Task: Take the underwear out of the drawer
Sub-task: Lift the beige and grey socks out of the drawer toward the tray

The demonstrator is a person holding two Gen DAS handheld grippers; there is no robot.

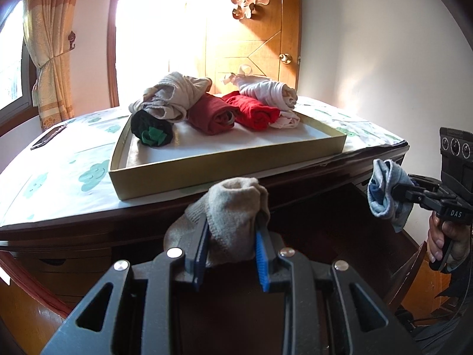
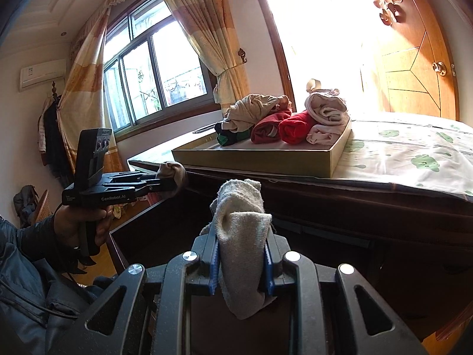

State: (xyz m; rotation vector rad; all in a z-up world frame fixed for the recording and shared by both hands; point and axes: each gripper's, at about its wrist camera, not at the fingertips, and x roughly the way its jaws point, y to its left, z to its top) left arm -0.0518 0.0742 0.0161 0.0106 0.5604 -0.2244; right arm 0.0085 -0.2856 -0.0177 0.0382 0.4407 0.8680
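My left gripper [image 1: 232, 230] is shut on a beige rolled piece of underwear [image 1: 233, 198], held up in front of the dresser's edge. In the right wrist view that gripper [image 2: 168, 183] shows at the left with the beige roll [image 2: 174, 171] at its tip. My right gripper [image 2: 241, 245] is shut on a pale grey-blue roll [image 2: 241, 222]. From the left wrist view it [image 1: 396, 192] hangs at the right with its roll [image 1: 384, 189]. The dark open drawer [image 1: 325, 213] lies below both; its inside is too dark to read.
A shallow gold box tray [image 1: 224, 159] stands on the dresser top [image 1: 59, 177], which has a cloud-print cover. Several rolled garments, beige, black-green, red and white, lie at its back. A flat dark object [image 1: 48, 137] rests at the far left. Behind are a wooden door and a curtained window [image 2: 153, 71].
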